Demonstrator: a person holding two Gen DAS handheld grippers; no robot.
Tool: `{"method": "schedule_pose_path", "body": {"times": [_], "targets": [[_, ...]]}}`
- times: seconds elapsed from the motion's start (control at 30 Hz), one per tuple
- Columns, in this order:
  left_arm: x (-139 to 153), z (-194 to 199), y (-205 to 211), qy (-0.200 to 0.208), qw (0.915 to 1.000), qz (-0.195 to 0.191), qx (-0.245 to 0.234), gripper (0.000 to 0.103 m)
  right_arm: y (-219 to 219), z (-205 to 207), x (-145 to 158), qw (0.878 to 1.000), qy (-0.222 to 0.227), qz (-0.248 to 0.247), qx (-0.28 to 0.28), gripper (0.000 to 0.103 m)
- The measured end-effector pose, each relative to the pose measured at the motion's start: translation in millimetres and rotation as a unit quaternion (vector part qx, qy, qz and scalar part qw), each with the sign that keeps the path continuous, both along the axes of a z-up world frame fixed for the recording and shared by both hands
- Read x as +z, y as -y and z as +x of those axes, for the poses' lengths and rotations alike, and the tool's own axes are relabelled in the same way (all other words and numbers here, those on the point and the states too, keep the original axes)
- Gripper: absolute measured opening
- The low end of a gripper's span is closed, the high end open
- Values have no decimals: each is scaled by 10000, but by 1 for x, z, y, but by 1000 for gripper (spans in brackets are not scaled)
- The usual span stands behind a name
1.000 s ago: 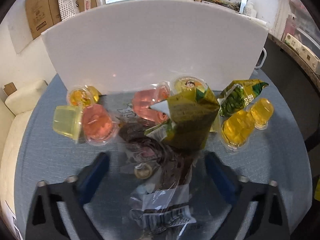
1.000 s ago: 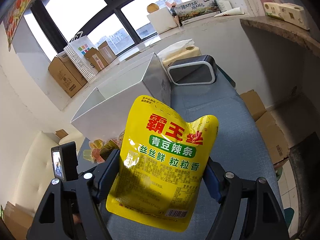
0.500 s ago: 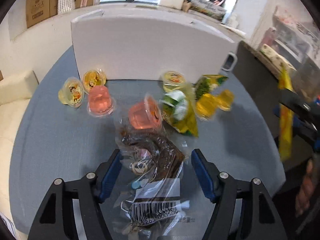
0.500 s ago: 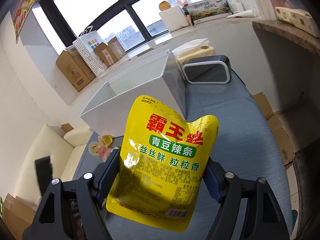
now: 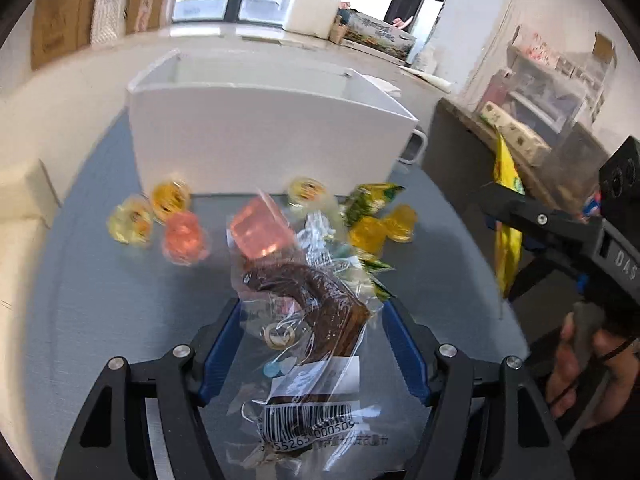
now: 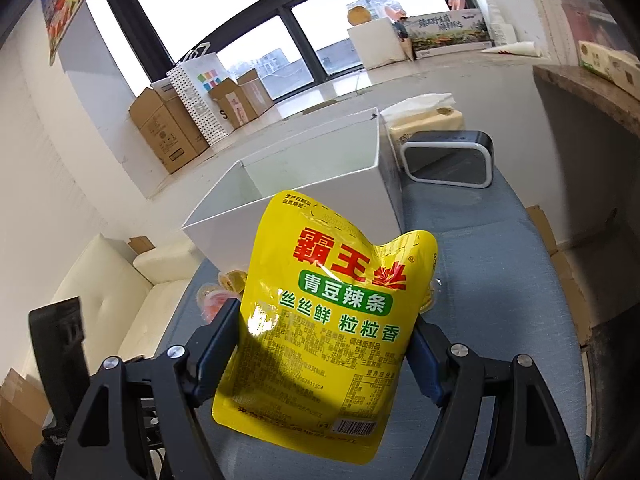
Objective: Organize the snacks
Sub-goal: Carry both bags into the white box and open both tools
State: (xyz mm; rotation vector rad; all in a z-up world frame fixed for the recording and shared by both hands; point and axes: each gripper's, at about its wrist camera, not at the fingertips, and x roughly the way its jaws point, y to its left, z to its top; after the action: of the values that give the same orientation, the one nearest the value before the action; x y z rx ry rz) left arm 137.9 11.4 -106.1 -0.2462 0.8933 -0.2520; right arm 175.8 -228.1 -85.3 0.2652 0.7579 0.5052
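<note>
Two packs are in hand, none binned yet. Left gripper (image 5: 312, 344) is clamped on a clear packet (image 5: 304, 320) with something dark brown inside; its jaws have just been closing on it. Right gripper (image 6: 324, 340) grips the yellow pouch (image 6: 332, 320). The white bin (image 5: 260, 140) sits at 12 o'clock, and its visible interior looks empty. Left on the grey table (image 5: 120, 300): jelly cups (image 5: 184, 232) from 10 to 1 o'clock and a green-yellow bag (image 5: 372, 200) near 1. The bin floor is mostly hidden, the cups are motion-blurred so no exact count, and the packet's contents are unclear.
</note>
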Motion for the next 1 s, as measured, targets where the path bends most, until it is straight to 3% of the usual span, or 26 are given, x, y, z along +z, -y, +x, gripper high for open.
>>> {"method": "schedule_pose_path", "body": {"times": [0.03, 0.13, 0.23, 0.3, 0.6, 0.83, 1.0], "targets": [[-1, 1, 1, -17, 10000, -78, -53, 75, 0, 0, 0, 10000, 15, -26, -11, 81], [-6, 7, -2, -183, 9965, -800, -143, 75, 3, 3, 1, 10000, -26, -7, -65, 81], [-6, 10, 7, -64, 9994, -299, -131, 75, 6, 4, 2, 10000, -9, -21, -83, 81], [-7, 9, 8, -89, 9989, -430, -184, 75, 7, 4, 1, 9999, -12, -21, -97, 81], [7, 1, 8, 239, 9996, -109, -74, 75, 3, 6, 1, 10000, -47, -6, -52, 81], [47, 15, -7, 798, 9955, 465, 201, 75, -14, 27, 19, 9998, 171, -50, 106, 81], [80, 50, -21, 1218, 9881, 867, 351, 76, -38, 60, 47, 9983, 488, -188, 246, 81]]}}
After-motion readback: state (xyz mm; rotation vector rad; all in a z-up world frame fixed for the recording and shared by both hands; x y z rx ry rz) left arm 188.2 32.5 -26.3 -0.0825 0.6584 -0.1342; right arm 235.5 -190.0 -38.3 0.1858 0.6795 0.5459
